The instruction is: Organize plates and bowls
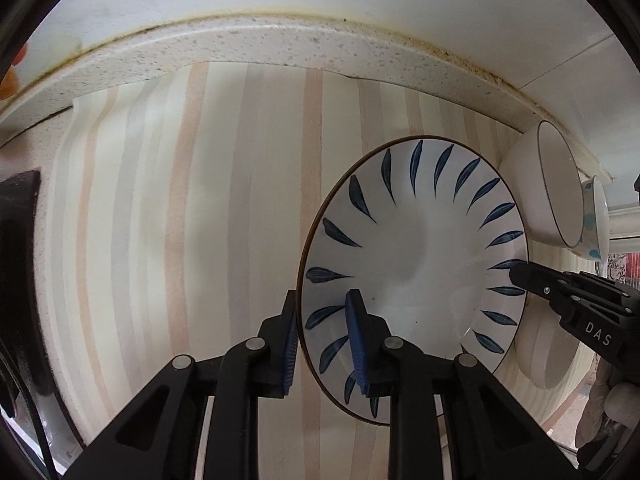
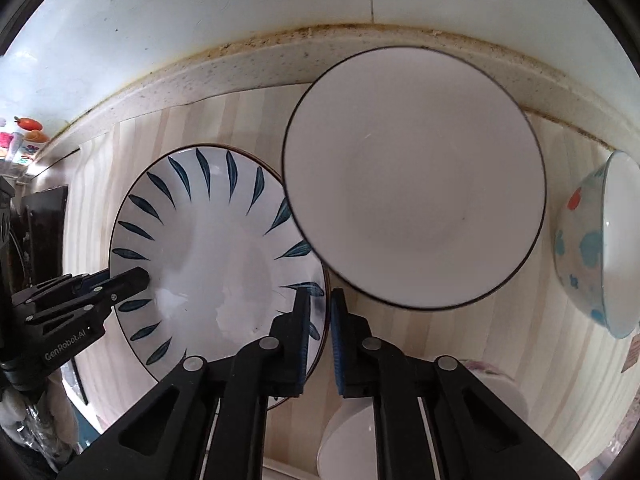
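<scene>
A: Where is the white round ceramic plate with blue leaf strokes around its rim [image 1: 416, 264]?

B: It lies flat on the pale striped mat [image 1: 192, 208], right of centre in the left wrist view and left of centre in the right wrist view.

A: What is the left gripper [image 1: 322, 344] doing?

B: It is pinching the plate's left rim, one blue pad [image 1: 355, 344] on the inside, the other outside the edge.

A: And the right gripper [image 2: 322, 336]?

B: It is clamped on the opposite rim, its blue pads [image 2: 338, 344] drawn close around the edge.

A: Anything nearby?

B: A plain white ceramic bowl with a dark rim line [image 2: 412, 176] fills the upper right of the right wrist view, overlapping the plate's edge. A white bowl with blue and red spots [image 2: 592, 240] sits at the far right, and a speckled stone counter ledge [image 1: 280, 44] curves across the top
</scene>
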{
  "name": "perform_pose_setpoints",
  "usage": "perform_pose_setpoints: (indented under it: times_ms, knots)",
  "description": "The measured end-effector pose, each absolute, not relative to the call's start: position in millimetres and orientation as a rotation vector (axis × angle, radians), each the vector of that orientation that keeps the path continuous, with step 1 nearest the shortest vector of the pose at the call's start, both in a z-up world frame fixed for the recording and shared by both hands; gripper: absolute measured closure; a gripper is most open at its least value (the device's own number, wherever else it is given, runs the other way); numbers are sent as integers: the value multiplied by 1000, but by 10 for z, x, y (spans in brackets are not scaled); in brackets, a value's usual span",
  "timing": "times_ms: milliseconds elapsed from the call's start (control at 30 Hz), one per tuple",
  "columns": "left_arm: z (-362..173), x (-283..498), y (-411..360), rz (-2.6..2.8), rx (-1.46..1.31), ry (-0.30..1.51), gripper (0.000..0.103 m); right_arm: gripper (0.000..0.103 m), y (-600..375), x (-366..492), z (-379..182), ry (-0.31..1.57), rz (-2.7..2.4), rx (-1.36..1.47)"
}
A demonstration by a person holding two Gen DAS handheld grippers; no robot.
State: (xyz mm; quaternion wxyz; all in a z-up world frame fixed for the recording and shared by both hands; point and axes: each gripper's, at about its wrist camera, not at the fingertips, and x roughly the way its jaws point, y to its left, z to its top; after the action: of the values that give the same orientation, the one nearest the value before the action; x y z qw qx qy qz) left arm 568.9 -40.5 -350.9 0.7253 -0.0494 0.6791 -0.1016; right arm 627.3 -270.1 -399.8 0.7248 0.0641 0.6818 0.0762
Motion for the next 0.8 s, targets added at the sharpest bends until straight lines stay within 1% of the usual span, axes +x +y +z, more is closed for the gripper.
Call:
perform_pose_setpoints:
  times_ms: [167,433,700,800]
  knots:
    - [-3264,5580,-332,-214,-102,1466,83,94,-2639,6173,-3914,1492,195,141]
    - [-2782,5165,-220,-231,-92,1425,83,94,-2671,5897,-3514,1459,254,151]
    - [-2527,4544,-406,-265,-82,1385,83,94,-2819,5362,-3178,1433,290,142]
    - [-2536,4320,-471,-279,-72,1384,83,94,-2871,5079,-3156,1437,299,143]
